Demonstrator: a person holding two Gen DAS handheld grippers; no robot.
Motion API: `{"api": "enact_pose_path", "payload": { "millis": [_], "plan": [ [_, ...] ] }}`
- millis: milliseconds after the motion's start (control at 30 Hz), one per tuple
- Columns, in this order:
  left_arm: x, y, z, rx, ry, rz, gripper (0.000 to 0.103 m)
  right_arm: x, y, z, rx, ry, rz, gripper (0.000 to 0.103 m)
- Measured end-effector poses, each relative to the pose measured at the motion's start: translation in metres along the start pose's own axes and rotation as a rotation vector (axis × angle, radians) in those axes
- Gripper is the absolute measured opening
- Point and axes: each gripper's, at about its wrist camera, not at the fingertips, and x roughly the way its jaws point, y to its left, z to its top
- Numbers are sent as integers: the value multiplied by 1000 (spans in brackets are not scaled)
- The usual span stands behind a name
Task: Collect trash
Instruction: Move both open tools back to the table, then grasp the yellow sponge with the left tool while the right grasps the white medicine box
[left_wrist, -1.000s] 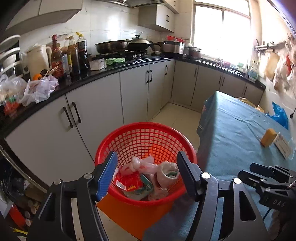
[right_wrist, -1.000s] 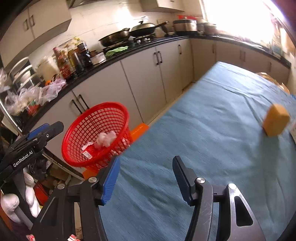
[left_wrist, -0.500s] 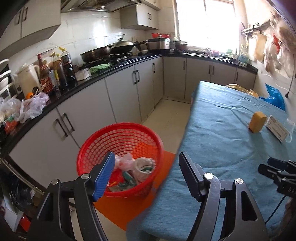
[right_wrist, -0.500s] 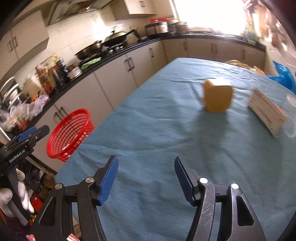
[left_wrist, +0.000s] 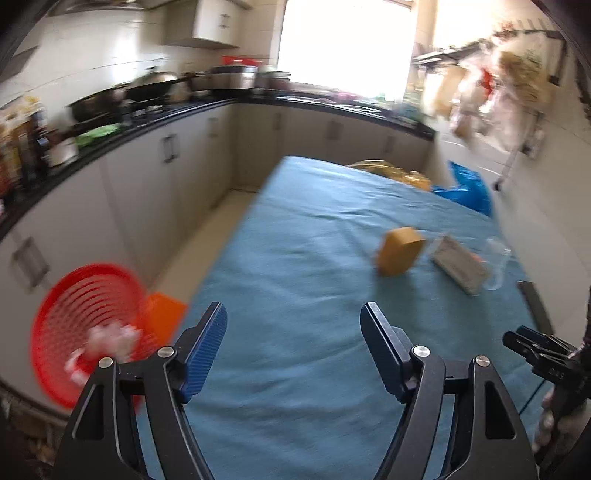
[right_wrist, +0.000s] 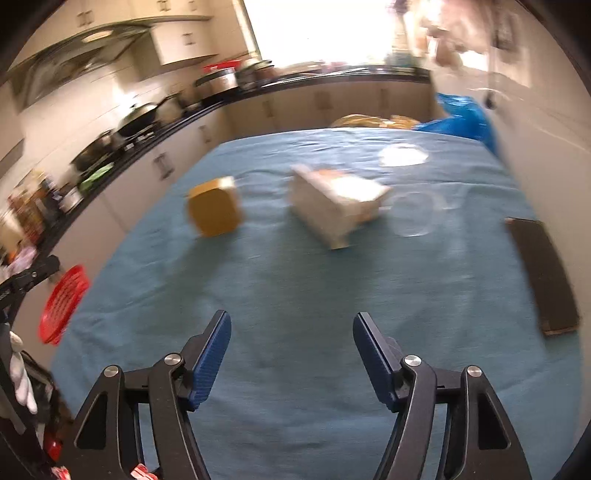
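A yellow sponge-like block (left_wrist: 400, 251) (right_wrist: 214, 211) and a flat white carton (left_wrist: 460, 264) (right_wrist: 334, 203) lie on the blue tablecloth (left_wrist: 306, 266) (right_wrist: 295, 288), with a clear glass cup (right_wrist: 415, 214) beside the carton. The red basket (left_wrist: 79, 328) (right_wrist: 62, 302) with trash inside stands on the floor off the table's left edge. My left gripper (left_wrist: 293, 343) hangs over the near part of the table, its jaws opening with nothing between them. My right gripper (right_wrist: 291, 345) is also opening and empty, some way short of the carton.
A dark flat slab (right_wrist: 543, 273) lies at the table's right edge. A clear lid (right_wrist: 402, 155) and a blue bag (right_wrist: 461, 120) sit at the far end. Grey cabinets (left_wrist: 147, 184) with a crowded black counter run along the left. An orange mat (left_wrist: 162, 317) lies by the basket.
Both grippers have swung right, from the red basket to over the table. The basket slid to the left edge of both views; block and carton came nearer. Both jaws widened a little.
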Motion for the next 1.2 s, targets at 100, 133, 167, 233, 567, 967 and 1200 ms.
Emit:
{"api": "enact_pose_path", "payload": {
  "millis": [100,133,167,233,567,967,1200],
  "plan": [
    [25,-28,15,53,17,-85,76,4,-21,13,12,4,-31,77],
    [32,-34,19,65,25,-102,76,6,-24,16,15,3,-31,77],
    [41,-42,24,84,38,-118,76,10,-27,23,14,-1,-25,77],
    [58,-56,35,122,57,-130,76,18,-27,36,7,-18,-26,77],
    [134,-97,74,240,104,-192,79,80,-15,82,-3,-51,-50,77],
    [186,-109,70,256,172,-282,79,121,9,99,-78,-26,-99,67],
    [194,-120,52,250,255,-276,29,116,23,90,-108,8,-86,14]
  ]
}}
